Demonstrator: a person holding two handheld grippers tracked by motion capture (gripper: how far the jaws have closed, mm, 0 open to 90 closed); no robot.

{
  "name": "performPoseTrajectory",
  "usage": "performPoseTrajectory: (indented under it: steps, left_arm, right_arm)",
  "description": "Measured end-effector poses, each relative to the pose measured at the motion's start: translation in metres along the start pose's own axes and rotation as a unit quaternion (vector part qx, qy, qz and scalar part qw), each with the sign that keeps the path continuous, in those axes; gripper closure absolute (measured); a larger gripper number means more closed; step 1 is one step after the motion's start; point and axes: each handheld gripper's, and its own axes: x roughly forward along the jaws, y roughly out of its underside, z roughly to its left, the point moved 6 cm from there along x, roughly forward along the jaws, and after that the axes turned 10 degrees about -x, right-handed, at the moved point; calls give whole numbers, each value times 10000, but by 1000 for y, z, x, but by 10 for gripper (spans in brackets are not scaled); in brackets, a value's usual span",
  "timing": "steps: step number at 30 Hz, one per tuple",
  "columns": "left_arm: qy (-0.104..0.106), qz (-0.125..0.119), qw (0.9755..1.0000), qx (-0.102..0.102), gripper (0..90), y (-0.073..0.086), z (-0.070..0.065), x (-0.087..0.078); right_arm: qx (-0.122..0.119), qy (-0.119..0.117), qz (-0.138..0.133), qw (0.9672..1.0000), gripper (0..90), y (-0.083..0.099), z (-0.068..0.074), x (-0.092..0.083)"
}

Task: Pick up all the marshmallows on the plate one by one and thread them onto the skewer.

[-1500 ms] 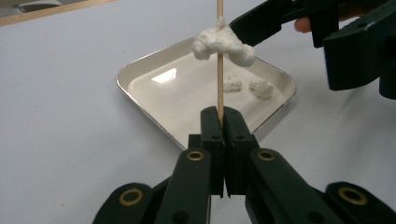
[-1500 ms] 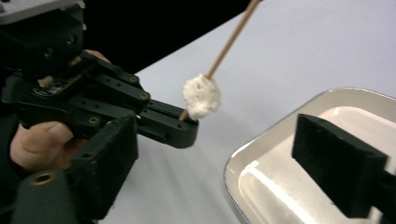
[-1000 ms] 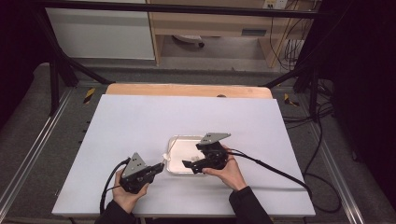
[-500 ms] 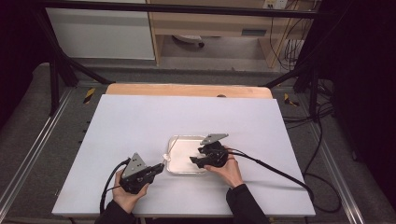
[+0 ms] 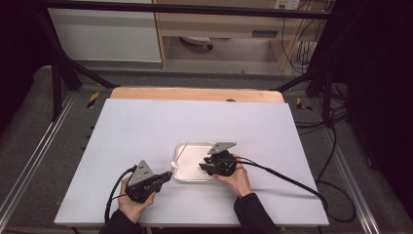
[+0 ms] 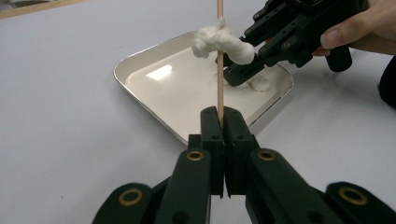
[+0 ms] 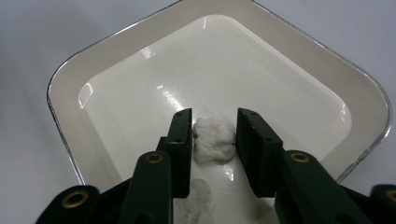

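White lump (image 7: 214,138) between closing right gripper (image 7: 214,140) jaws (in tray (image 7: 65,107)).

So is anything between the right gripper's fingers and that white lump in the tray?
Nothing visible. The right gripper has just been closing, and the white lump sits on the tray floor directly between its fingers, with small gaps on each side.

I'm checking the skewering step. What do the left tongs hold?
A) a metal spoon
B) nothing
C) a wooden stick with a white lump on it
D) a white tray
C: the left tongs are shut on the wooden stick, which runs through a white lump.
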Motion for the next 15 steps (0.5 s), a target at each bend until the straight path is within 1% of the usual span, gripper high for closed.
performPoseTrajectory:
  steps: [3, 5, 7, 11, 15]
  left_arm:
    - [12, 6, 10000, 6, 886, 0, 0, 0]
    - [13, 4, 10000, 6, 887, 0, 0, 0]
    - [12, 1, 10000, 13, 886, 0, 0, 0]
    - [26, 9, 10000, 16, 886, 0, -1, 0]
    - [53, 8, 10000, 47, 886, 0, -2, 1]
  right_arm:
    - [67, -24, -33, 10000, 708, 1, 0, -1]
    - [76, 4, -35, 10000, 717, 2, -1, -2]
    - [124, -3, -101, 9999, 723, 1, -3, -4]
    - [200, -64, -309, 9993, 729, -3, -3, -16]
    - [243, -129, -576, 9980, 733, -12, -1, -34]
